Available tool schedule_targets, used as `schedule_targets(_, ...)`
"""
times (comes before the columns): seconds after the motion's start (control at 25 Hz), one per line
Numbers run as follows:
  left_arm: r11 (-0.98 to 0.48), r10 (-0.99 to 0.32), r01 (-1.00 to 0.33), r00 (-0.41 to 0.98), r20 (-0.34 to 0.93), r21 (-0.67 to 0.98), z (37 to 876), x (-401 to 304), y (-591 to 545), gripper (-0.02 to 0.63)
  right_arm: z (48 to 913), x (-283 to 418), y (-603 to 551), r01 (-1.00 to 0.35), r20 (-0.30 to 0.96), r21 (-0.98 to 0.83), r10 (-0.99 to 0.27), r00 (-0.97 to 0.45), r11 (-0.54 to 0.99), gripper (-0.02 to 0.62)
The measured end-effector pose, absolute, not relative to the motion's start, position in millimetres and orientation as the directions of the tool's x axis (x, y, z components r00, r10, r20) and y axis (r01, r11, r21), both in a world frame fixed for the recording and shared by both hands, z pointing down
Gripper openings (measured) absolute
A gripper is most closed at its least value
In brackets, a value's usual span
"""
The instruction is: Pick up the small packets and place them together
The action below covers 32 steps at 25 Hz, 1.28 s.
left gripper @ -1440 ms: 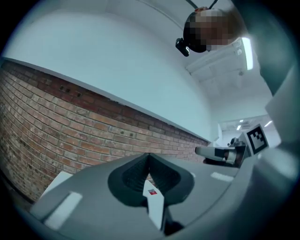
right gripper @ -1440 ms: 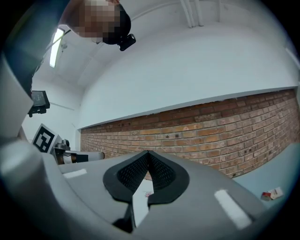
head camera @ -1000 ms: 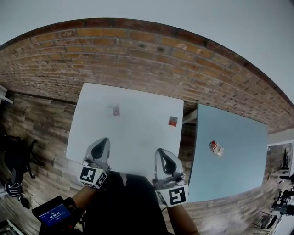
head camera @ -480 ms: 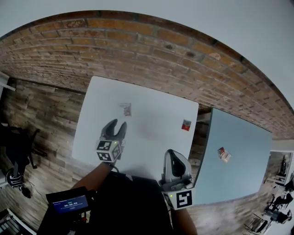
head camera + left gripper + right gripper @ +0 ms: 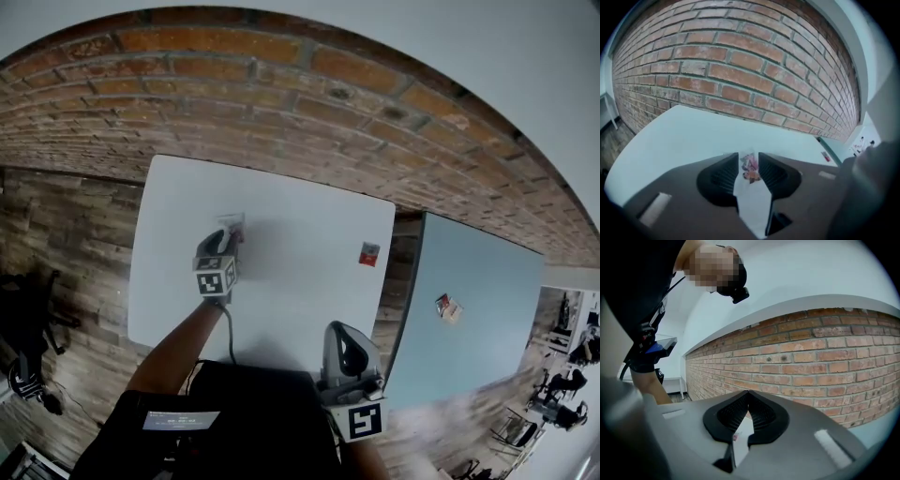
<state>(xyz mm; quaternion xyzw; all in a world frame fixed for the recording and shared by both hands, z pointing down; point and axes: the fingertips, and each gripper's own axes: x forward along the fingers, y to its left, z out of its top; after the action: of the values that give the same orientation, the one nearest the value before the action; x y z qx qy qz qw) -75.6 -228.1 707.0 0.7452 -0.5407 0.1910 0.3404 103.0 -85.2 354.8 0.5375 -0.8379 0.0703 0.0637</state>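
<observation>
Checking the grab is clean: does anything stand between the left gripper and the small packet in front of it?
Nothing visible does. The small packet lies between the closing jaws of the left gripper, on the white table.

Wide open run across the middle of the white worktop (image 5: 281,281). The brick wall (image 5: 328,94) shuts off everything past its far edge. A red packet (image 5: 369,253) sits by the right edge; a narrow gap, then the blue worktop (image 5: 497,328).

Three small printed packets: upper left (image 5: 235,221), centre (image 5: 369,253), right (image 5: 447,307). Two flat square tables: one white (image 5: 291,291), one pale blue (image 5: 487,281).
</observation>
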Motion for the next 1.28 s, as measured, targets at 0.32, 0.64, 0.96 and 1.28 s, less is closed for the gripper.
schedule_targets(0.32, -0.161, -0.605, -0.964, 0.265, 0.751, 0.210, 745, -79, -230, 0.175, 355, 123, -96, -0.935, 0.199, -0.033, -0.914, -0.353, 0.354, 0.000)
schedule_targets(0.64, -0.199, -0.559, -0.967, 0.243, 0.793, 0.157, 748, -75, -227, 0.159, 361, 126, -104, -0.937, 0.208, -0.046, -0.914, -0.348, 0.346, 0.000)
schedule_targets(0.96, -0.243, -0.461, -0.943, 0.319, 0.828, 0.228, 746, -65, -162, 0.149, 364, 133, -101, -0.939, 0.200, -0.038, -0.918, -0.342, 0.342, 0.000)
schedule_targets(1.28, -0.371, -0.397, -0.895, 0.395, 0.828, 0.249, 742, -35, -75, 0.150, 389, 155, -66, -0.949, 0.253, -0.038, -0.916, -0.311, 0.312, 0.000)
